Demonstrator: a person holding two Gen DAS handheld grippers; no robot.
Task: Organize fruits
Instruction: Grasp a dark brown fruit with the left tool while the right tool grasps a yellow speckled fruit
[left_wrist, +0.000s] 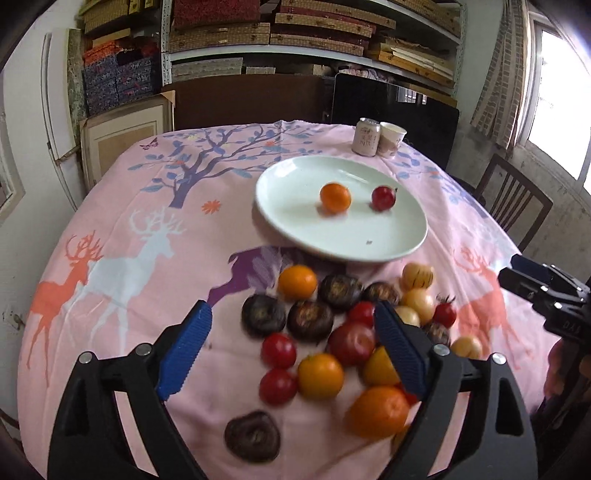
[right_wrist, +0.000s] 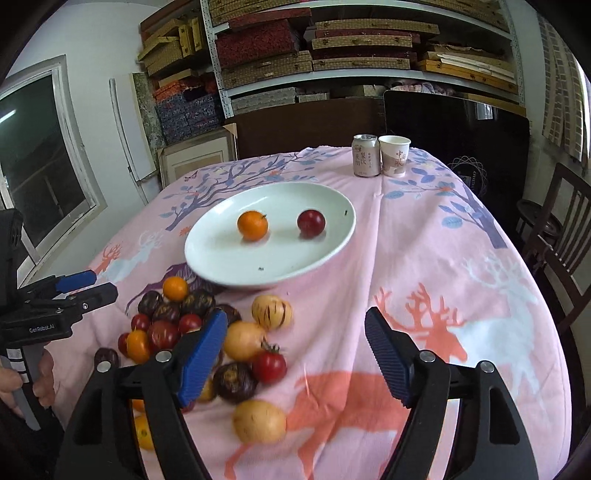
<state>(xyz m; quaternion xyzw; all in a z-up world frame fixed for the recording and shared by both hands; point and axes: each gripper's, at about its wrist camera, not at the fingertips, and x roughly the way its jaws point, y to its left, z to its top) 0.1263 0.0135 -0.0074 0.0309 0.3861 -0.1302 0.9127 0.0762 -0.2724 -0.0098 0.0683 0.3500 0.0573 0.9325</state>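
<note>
A white plate (left_wrist: 295, 221) holds one orange (left_wrist: 335, 198) and one red plum (left_wrist: 383, 197); the same plate (right_wrist: 210, 251) shows in the right wrist view. A pile of oranges, red fruits, dark brown fruits and pale yellow fruits (left_wrist: 332, 325) lies on the cloth in front of the plate. My left gripper (left_wrist: 293, 325) is open and empty above the pile. My right gripper (right_wrist: 295, 332) is open and empty, just right of the pile (right_wrist: 207, 332), with a yellow fruit (right_wrist: 259, 421) near its left finger.
A drink can (right_wrist: 365, 155) and a paper cup (right_wrist: 394, 155) stand at the table's far edge. A wooden chair (right_wrist: 561, 229) is at the right. Shelves with boxes fill the back wall. The pink patterned cloth (right_wrist: 443, 258) covers the round table.
</note>
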